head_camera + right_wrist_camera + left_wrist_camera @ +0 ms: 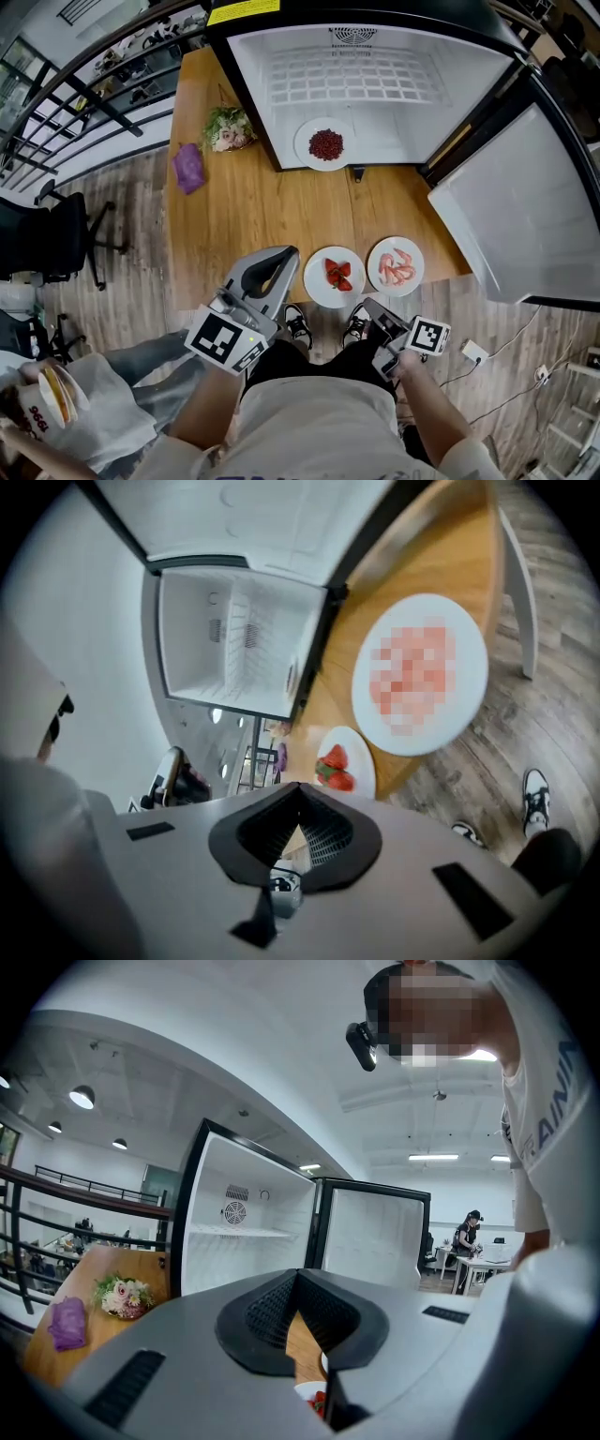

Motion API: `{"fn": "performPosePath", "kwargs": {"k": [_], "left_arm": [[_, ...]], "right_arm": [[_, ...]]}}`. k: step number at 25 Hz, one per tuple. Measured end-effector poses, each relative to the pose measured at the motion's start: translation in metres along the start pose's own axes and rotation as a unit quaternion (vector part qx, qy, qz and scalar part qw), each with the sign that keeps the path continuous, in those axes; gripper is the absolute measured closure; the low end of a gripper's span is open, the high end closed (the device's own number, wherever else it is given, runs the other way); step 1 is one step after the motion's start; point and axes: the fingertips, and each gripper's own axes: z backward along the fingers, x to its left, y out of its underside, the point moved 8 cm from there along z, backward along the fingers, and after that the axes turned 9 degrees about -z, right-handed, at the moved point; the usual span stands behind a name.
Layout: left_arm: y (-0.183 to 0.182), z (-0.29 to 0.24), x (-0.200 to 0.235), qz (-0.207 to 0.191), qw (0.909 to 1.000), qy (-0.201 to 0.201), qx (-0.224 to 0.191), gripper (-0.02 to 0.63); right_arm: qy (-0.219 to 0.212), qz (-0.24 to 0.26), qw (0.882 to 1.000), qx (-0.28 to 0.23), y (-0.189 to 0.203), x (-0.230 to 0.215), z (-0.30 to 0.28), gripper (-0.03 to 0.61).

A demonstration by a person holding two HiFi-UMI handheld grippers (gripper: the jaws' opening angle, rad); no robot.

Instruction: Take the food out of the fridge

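Note:
A white plate of dark red berries point(325, 144) sits at the front edge of the open fridge's floor point(394, 141). Two plates stand on the wooden table point(253, 206) near its front edge: one with strawberries point(335, 276), one with pink shrimp point(396, 266). My left gripper point(286, 253) hovers just left of the strawberry plate, its jaws shut and empty. My right gripper point(368, 305) hangs off the table edge below the shrimp plate, shut on nothing. The right gripper view shows both plates point(419, 672) point(342, 766) below it, and the left gripper view shows the fridge interior point(246, 1232).
The fridge door point(506, 216) swings open at the right. A flower bunch point(228, 128) and a purple object point(188, 167) lie on the table's left side. An office chair point(56, 234) stands on the floor at the left, with a railing beyond it.

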Motion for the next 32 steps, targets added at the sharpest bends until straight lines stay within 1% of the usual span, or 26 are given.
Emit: {"fn": "performPosePath", "kwargs": {"k": [3,5,8,12,14,17,19,22,24,26,28,32], "left_arm": [[-0.004,-0.002,-0.002,-0.003,1.0000,0.002,-0.003,0.607],[-0.006,-0.004,-0.002,-0.006,1.0000,0.001,-0.005,0.607],[-0.009,-0.004,-0.004,-0.008,0.9999,-0.001,-0.007,0.607],[-0.016,-0.002,-0.005,-0.008,0.9999,-0.006,-0.014,0.607],[-0.021,0.000,-0.005,-0.009,0.9997,-0.009,-0.019,0.607],[-0.030,0.002,-0.005,-0.014,0.9994,-0.015,-0.030,0.607],[-0.036,0.004,-0.004,-0.017,0.9990,-0.019,-0.038,0.607],[-0.044,0.009,-0.001,-0.021,0.9983,-0.026,-0.047,0.607],[-0.047,0.011,0.001,-0.023,0.9980,-0.032,-0.051,0.607],[-0.049,0.013,0.002,-0.024,0.9976,-0.036,-0.053,0.607],[-0.051,0.014,0.001,-0.025,0.9974,-0.038,-0.055,0.607],[-0.053,0.016,0.000,-0.034,0.9969,-0.039,-0.058,0.607]], "right_arm": [[-0.021,0.071,0.997,-0.014,-0.011,0.039,0.004,0.558],[-0.031,0.135,0.990,-0.024,-0.018,0.065,0.005,0.558],[-0.040,0.227,0.972,-0.038,-0.027,0.103,0.004,0.558],[-0.043,0.309,0.948,-0.062,-0.040,0.147,0.001,0.558],[-0.041,0.353,0.931,-0.076,-0.046,0.169,-0.001,0.558],[-0.035,0.426,0.898,-0.101,-0.051,0.200,-0.001,0.558],[-0.032,0.465,0.876,-0.120,-0.053,0.220,0.002,0.558],[-0.030,0.508,0.848,-0.148,-0.050,0.247,0.008,0.558],[-0.032,0.526,0.834,-0.163,-0.049,0.262,0.013,0.558],[-0.036,0.538,0.825,-0.171,-0.048,0.275,0.015,0.558],[-0.040,0.544,0.820,-0.173,-0.047,0.281,0.015,0.558],[-0.043,0.538,0.825,-0.167,-0.048,0.280,0.011,0.558]]}}
